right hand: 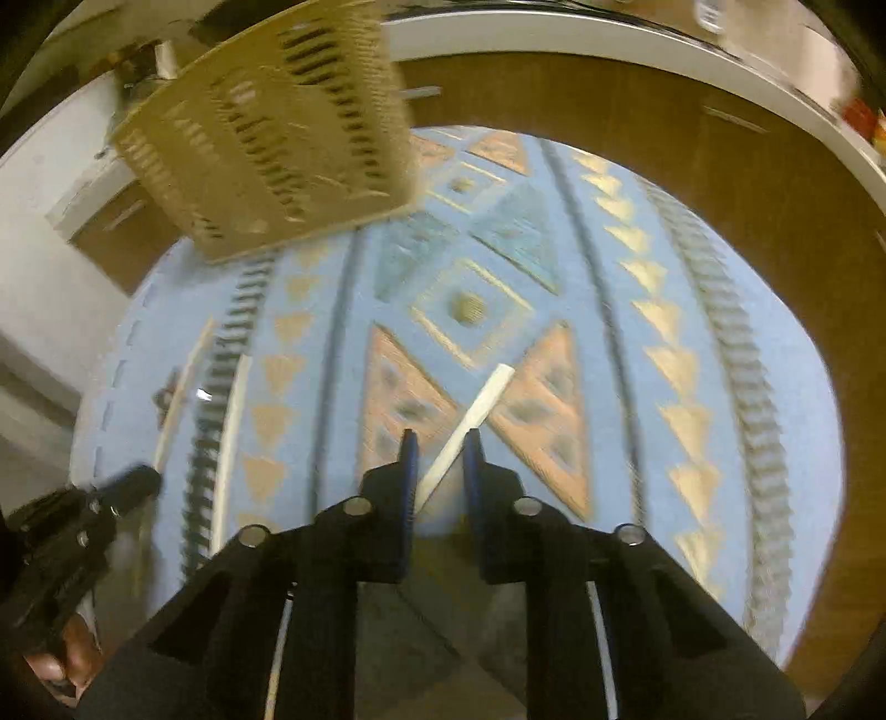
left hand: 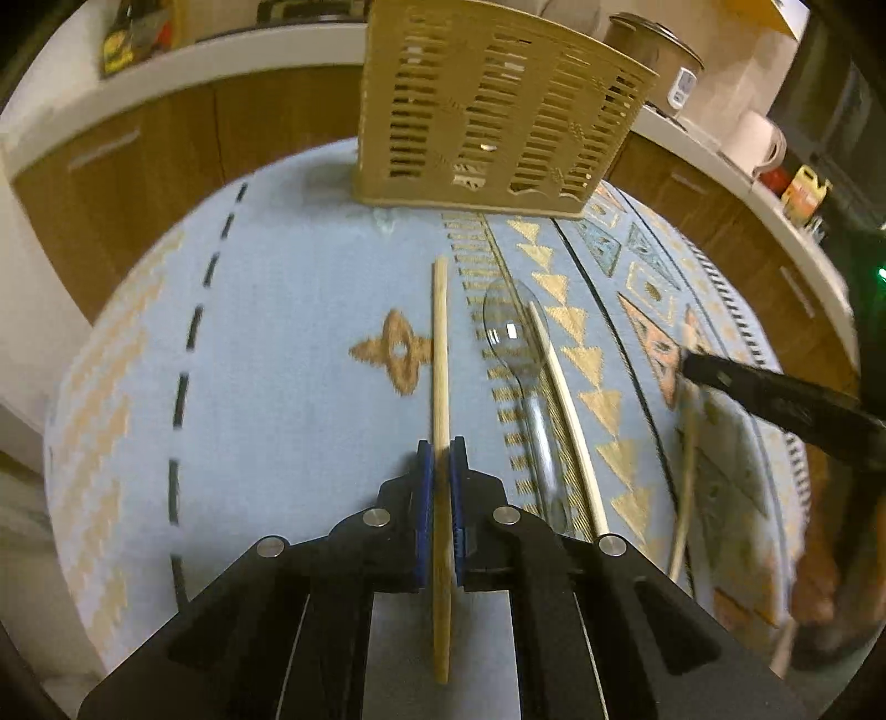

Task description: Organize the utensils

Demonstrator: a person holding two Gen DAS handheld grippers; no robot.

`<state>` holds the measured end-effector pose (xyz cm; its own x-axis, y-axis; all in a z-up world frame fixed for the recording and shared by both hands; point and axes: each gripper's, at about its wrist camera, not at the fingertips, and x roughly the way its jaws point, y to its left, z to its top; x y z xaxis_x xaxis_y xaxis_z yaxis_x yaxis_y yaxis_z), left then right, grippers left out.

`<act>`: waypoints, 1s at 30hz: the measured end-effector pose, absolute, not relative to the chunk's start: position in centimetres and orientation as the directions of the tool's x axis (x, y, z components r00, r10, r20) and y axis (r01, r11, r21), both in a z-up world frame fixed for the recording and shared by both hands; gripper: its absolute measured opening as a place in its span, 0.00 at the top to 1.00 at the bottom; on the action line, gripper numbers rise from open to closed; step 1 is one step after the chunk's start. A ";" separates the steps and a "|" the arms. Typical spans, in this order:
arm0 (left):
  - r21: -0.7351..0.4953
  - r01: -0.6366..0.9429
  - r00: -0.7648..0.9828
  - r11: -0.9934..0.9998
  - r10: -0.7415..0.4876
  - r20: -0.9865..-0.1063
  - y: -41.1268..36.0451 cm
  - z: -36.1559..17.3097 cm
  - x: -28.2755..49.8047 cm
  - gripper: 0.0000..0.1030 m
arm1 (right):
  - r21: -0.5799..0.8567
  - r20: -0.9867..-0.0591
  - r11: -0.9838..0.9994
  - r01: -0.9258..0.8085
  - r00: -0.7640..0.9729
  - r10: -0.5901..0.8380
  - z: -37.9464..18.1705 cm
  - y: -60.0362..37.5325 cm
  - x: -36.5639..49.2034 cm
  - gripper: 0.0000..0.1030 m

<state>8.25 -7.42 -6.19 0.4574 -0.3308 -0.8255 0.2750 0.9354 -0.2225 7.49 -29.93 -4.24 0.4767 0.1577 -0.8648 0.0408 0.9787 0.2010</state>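
My left gripper [left hand: 441, 462] is shut on a tan wooden chopstick [left hand: 439, 354] that points toward the tan slotted utensil basket [left hand: 493, 105] at the table's far side. A clear plastic spoon [left hand: 512, 343] and a pale chopstick [left hand: 565, 399] lie just right of it on the cloth. My right gripper [right hand: 440, 451] is open around a white chopstick [right hand: 470, 421] that runs slanted between its jaws, touching the left one. The basket [right hand: 266, 138] shows at upper left in the right wrist view. The left gripper [right hand: 83, 515] shows at lower left there.
The round table carries a light blue patterned cloth [left hand: 277, 332]. Wooden cabinets with a white counter [left hand: 166, 72] ring the table. A pot [left hand: 653, 44], paper roll [left hand: 756, 138] and bottles stand on the counter. The right gripper's finger [left hand: 775, 399] enters the left wrist view at right.
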 end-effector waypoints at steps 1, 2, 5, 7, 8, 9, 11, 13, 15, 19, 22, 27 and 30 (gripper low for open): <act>-0.250 0.272 0.438 0.929 -0.351 -0.828 -7.2 -6.2 8.1 0.96 | 0.233 -0.859 0.972 0.006 0.471 0.203 -4.4 -29.6 8.0 0.91; -0.273 0.275 0.419 0.922 -0.371 -0.829 -7.0 -6.2 8.0 0.96 | 0.241 -0.858 0.971 -0.008 0.465 0.217 -4.5 -29.3 8.4 0.91; -0.334 0.284 0.361 0.899 -0.423 -0.831 -6.9 -6.4 8.1 0.96 | 0.301 -0.844 0.954 -0.005 0.464 0.269 -4.3 -29.9 8.4 0.91; -0.337 0.274 0.365 0.901 -0.422 -0.830 -6.6 -6.2 8.7 0.95 | 0.336 -0.838 0.941 0.025 0.464 0.287 -4.2 -30.9 8.2 0.91; -0.320 0.269 0.381 0.909 -0.405 -0.831 -6.5 -5.9 9.2 0.91 | 0.333 -0.843 0.942 0.037 0.460 0.280 -4.2 -31.2 8.1 0.91; -0.306 0.273 0.389 0.912 -0.396 -0.832 -6.6 -5.7 9.8 0.87 | 0.328 -0.849 0.944 0.046 0.453 0.273 -4.1 -31.4 8.2 0.91; -0.305 0.296 0.376 0.905 -0.404 -0.834 -6.9 -5.5 10.8 0.77 | 0.339 -0.853 0.940 0.050 0.438 0.284 -4.1 -31.7 8.0 0.91; -0.298 0.320 0.349 0.899 -0.405 -0.845 -7.3 -5.5 12.0 0.77 | 0.361 -0.861 0.931 0.049 0.403 0.312 -4.0 -31.7 8.0 0.91; -0.288 0.346 0.322 0.893 -0.401 -0.858 -7.9 -5.6 12.9 0.77 | 0.341 -0.877 0.939 0.047 0.375 0.300 -4.1 -31.5 8.3 0.91; -0.210 0.399 0.304 0.893 -0.345 -0.888 -9.4 -5.6 14.3 0.78 | 0.274 -0.912 0.961 0.043 0.328 0.245 -4.2 -30.6 9.6 0.91; -0.137 0.452 0.300 0.882 -0.294 -0.907 -10.7 -5.5 15.1 0.78 | 0.217 -0.934 0.976 0.035 0.299 0.197 -4.1 -29.7 10.5 0.90; -0.042 0.516 0.304 0.855 -0.229 -0.925 -12.4 -5.4 15.7 0.78 | 0.143 -0.958 0.988 0.051 0.260 0.125 -4.1 -27.9 12.2 0.88; -0.037 0.529 0.305 0.848 -0.230 -0.924 -12.4 -5.5 15.9 0.78 | 0.182 -0.957 0.981 0.068 0.241 0.161 -4.2 -27.6 12.9 0.73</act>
